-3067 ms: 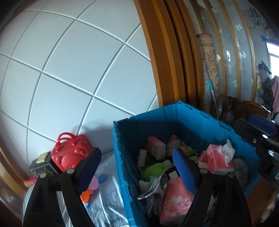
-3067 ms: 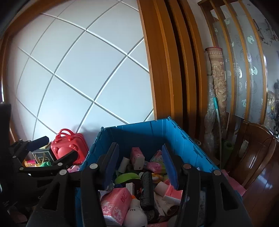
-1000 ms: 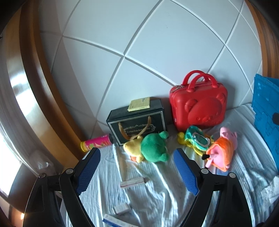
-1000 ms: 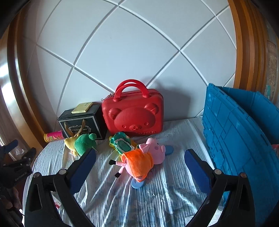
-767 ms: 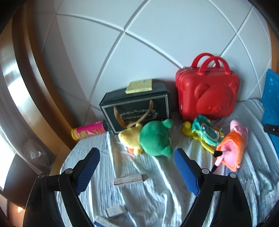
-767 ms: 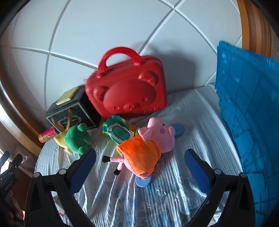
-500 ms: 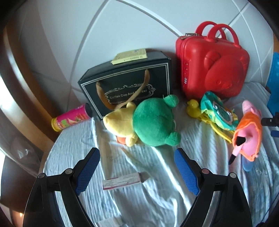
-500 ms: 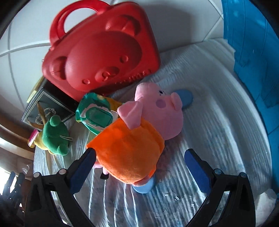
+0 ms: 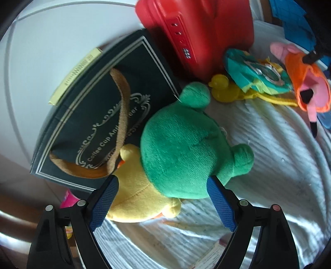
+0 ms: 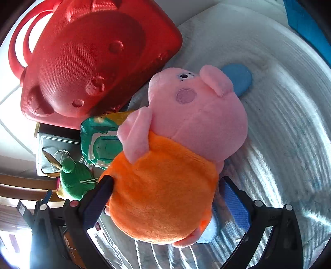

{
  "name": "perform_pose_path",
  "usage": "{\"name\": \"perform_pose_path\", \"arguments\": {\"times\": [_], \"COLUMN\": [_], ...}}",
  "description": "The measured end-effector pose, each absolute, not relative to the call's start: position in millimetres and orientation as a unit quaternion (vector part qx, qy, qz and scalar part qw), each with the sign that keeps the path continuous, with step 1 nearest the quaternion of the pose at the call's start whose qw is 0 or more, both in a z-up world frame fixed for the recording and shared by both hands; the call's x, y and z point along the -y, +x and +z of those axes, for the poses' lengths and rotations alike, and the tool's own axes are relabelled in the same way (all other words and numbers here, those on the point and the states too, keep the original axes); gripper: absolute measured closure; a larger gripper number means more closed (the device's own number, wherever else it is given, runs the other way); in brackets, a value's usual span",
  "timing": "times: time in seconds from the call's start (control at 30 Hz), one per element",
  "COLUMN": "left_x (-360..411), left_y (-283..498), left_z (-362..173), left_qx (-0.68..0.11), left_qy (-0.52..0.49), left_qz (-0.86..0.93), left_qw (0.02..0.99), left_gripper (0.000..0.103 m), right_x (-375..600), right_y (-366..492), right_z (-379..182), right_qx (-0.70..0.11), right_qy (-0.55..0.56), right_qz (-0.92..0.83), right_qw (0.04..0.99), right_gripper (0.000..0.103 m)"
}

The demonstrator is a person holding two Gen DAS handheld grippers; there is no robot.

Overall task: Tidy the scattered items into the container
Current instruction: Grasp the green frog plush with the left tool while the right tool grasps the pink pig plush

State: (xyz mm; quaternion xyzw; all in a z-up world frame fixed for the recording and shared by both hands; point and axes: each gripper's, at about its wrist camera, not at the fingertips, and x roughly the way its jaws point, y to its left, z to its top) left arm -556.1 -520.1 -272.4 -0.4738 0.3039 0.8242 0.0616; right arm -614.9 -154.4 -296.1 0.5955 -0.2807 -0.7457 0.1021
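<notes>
Open striped bed sheet [image 10: 289,134] right of the pink pig plush [image 10: 182,149], clear up to the blue container [image 10: 306,22]. Blocked behind by the red bear case [image 10: 89,62] and dark gift box [image 9: 99,115], with the green frog plush [image 9: 186,149] touching the box. Crowded between the plushes by a green packet [image 9: 256,72] and yellow duck [image 9: 221,88].

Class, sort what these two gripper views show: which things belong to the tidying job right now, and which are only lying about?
In the job:
left gripper, open around the green and yellow plush
right gripper, open around the pig plush
blue container

Lying about:
red bear case
black gift bag
yellow duck
</notes>
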Motion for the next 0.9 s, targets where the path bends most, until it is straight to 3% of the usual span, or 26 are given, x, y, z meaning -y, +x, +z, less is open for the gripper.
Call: {"name": "perform_pose_path", "arguments": {"times": [0.27,0.37,0.47,0.67,0.83,0.9], "left_x": [510,504,495,488,470,458], "left_y": [-570,-583,-593,-603,-590,-576], "left_z": [-298,-309,-322,-332,-319,-311], "left_qx": [-0.406,-0.425,-0.43,-0.402,-0.363,-0.346], "left_qy": [-0.483,-0.484,-0.48,-0.478,-0.464,-0.464], "left_qz": [0.772,0.762,0.763,0.781,0.807,0.815], "left_qw": [0.076,0.073,0.057,-0.004,-0.044,-0.034], "left_gripper": [0.015,0.008,0.001,0.001,0.014,0.017], "right_x": [164,169,173,185,199,201], "right_y": [-625,-629,-634,-642,-643,-638], "right_z": [-300,-302,-304,-305,-296,-290], "right_qx": [0.27,0.267,0.264,0.246,0.184,0.159], "right_qy": [0.608,0.611,0.614,0.621,0.596,0.58], "right_qz": [-0.741,-0.74,-0.739,-0.741,-0.778,-0.795], "right_qw": [0.095,0.089,0.083,0.07,0.073,0.083], "right_gripper": [0.0,0.0,0.0,0.0,0.0,0.006]}}
